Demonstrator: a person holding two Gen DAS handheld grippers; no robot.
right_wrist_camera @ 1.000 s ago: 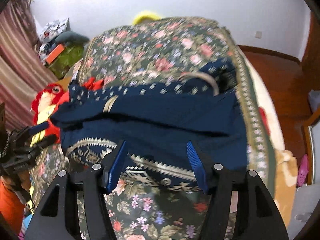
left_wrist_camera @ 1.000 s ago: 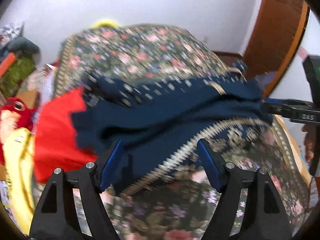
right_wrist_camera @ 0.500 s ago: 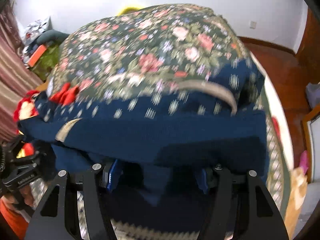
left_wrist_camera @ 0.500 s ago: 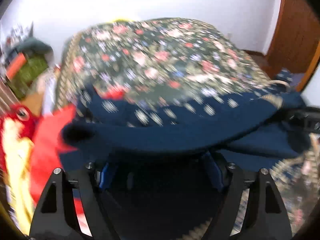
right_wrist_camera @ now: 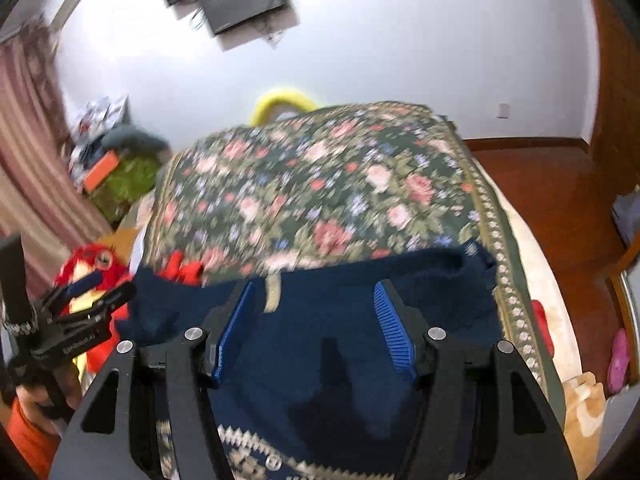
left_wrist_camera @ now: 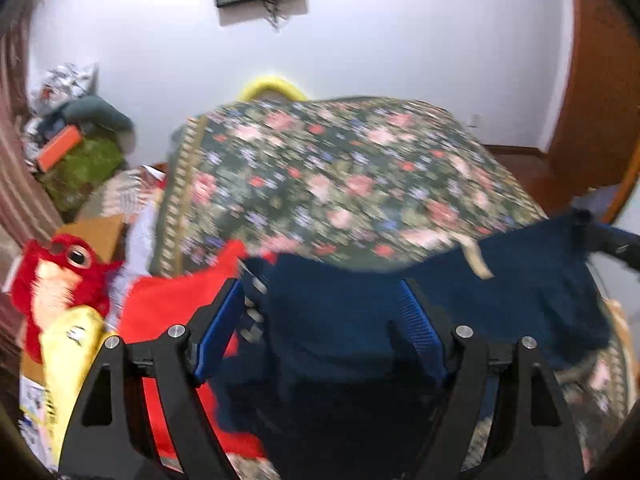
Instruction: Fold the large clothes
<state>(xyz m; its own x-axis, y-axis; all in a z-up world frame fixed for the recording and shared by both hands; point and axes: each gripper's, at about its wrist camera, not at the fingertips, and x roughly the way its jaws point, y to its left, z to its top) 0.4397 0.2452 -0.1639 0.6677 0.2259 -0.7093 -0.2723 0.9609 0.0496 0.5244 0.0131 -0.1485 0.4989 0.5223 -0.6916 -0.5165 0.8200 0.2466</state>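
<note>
- The navy sweater (right_wrist_camera: pixel 344 360) lies on the flowered bedspread (right_wrist_camera: pixel 320 184), its long axis running sideways across both views.
- The left gripper (left_wrist_camera: pixel 324 320) and the right gripper (right_wrist_camera: pixel 316 320) are both spread wide, empty, just over the sweater.
- Neither gripper looks nearer; the fold's edge sits ahead of both.
</note>
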